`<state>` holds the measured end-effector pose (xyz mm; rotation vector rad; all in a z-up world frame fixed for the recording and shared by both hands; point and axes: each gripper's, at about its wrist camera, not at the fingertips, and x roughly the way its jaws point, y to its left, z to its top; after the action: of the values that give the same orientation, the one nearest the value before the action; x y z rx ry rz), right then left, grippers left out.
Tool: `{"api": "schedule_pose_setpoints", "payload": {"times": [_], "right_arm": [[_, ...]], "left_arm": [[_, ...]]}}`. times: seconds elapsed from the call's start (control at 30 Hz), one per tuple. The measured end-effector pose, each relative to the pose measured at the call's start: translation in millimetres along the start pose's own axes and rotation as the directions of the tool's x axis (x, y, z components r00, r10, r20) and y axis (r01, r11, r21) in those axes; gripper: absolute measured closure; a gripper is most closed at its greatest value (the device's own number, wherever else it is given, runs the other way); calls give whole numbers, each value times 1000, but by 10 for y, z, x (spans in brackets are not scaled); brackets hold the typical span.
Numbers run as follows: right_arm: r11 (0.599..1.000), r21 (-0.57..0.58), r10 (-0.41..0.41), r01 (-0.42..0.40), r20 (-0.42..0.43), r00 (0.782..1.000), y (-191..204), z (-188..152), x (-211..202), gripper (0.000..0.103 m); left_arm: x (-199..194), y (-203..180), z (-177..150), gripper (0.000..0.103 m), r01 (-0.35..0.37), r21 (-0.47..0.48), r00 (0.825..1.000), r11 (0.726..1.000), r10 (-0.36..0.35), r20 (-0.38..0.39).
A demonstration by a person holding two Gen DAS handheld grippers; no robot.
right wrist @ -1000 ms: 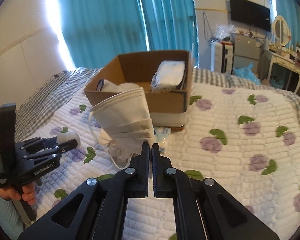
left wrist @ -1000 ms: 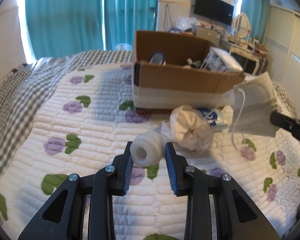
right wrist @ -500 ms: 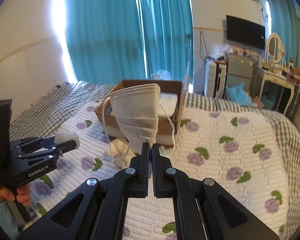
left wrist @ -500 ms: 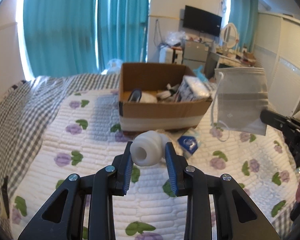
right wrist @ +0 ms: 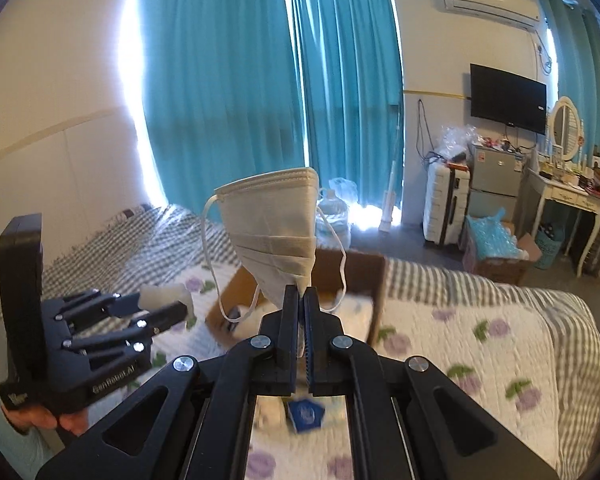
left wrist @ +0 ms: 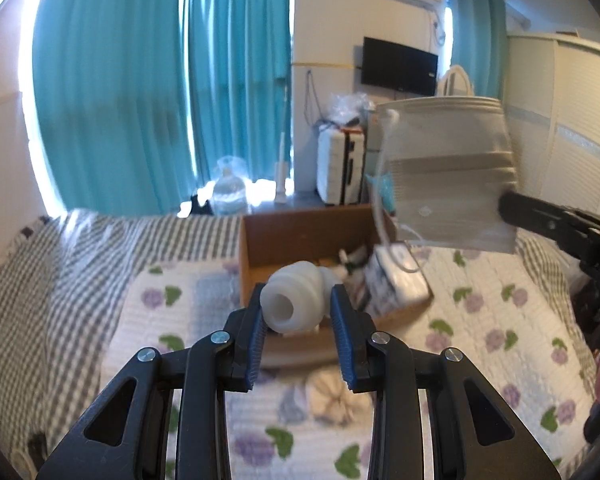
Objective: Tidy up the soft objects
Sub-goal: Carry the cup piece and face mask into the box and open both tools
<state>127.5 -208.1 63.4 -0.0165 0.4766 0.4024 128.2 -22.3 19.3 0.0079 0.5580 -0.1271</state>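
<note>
Cardboard box (left wrist: 300, 236) on bed (left wrist: 500, 320), curtains (left wrist: 140, 100) behind, suitcase (left wrist: 340, 168) right of curtains

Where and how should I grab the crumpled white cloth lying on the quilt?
Probably a raised fold on top of the crumpled white cloth, coming straight down from above: it lies bunched in a heap on the quilt, with no flat edge showing.
</note>
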Motion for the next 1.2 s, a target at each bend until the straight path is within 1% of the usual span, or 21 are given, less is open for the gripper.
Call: {"api": "schedule_pose_setpoints", "payload": {"times": [0.1, 0.2, 0.4, 0.53, 0.57, 0.6, 0.63, 0.67, 0.7, 0.73, 0.77, 0.87, 0.93, 1.0, 1.07, 1.13, 1.2], "right_arm": [[1000, 15, 27, -27, -23, 999, -31, 145, 323, 101], [999, 26, 42, -41, -55, 998, -53, 187, 662, 101], [999, 27, 42, -39, -125, 991, -94, 60, 1284, 101], [998, 55, 46, -39, -145, 988, -197, -26, 1560, 100], [997, 69, 49, -38, -158, 986, -226, -38, 1642, 96], [997, 74, 42, -30, -164, 986, -247, -46, 1695, 85], [997, 73, 34, -22, -163, 986, -264, -50, 1723, 75], [997, 70, 21, -11, -152, 988, -286, -50, 1735, 56], [998, 70, 15, -6, -133, 991, -312, -49, 1720, 48], [997, 71, 11, -3, -116, 993, -328, -39, 1705, 48], [997, 72, 7, 1, -104, 995, -349, -34, 1689, 48], [997, 81, -5, 12, -89, 996, -426, -21, 1644, 46], [997, 78, -14, 21, -83, 996, -450, -19, 1610, 45], [997, 69, -29, 34, -73, 997, -464, -21, 1553, 42], [997, 68, -41, 45, -66, 997, -480, -19, 1476, 39], [997, 66, -45, 49, -63, 997, -497, -11, 1393, 39], [996, 57, -64, 68, -60, 996, -490, 0, 1242, 39]], "left_arm": [[197, 68, 126, 73, -17, 6, 1000, 1000, 17, 3], [410, 114, 190, 73, -29, 14, 1000, 999, 29, -7], [826, 200, 181, 73, -31, 20, 999, 999, 32, -39], [1048, 232, 191, 72, -27, 29, 998, 999, 28, -53], [1082, 233, 197, 72, -24, 29, 998, 999, 26, -52], [1119, 240, 206, 72, -23, 28, 998, 999, 24, -52], [1161, 244, 219, 72, -20, 29, 998, 999, 22, -53], [1197, 242, 237, 72, -13, 28, 999, 1000, 15, -52], [1241, 239, 249, 71, -7, 29, 999, 1000, 8, -53], [1271, 228, 262, 71, -3, 31, 999, 1000, 5, -53], [1308, 210, 274, 68, -1, 34, 999, 999, 3, -53], [1418, 156, 296, 65, 18, 39, 998, 999, -16, -60], [1458, 112, 304, 58, 31, 43, 998, 999, -29, -59], [1461, 56, 317, 32, 25, 41, 998, 999, -23, -53], [1405, 37, 336, 22, 3, 35, 1000, 999, -2, -29], [1281, 21, 363, 22, -9, 35, 1000, 999, 9, 7], [1141, 10, 403, 22, -11, 40, 1000, 999, 11, 10]]}}
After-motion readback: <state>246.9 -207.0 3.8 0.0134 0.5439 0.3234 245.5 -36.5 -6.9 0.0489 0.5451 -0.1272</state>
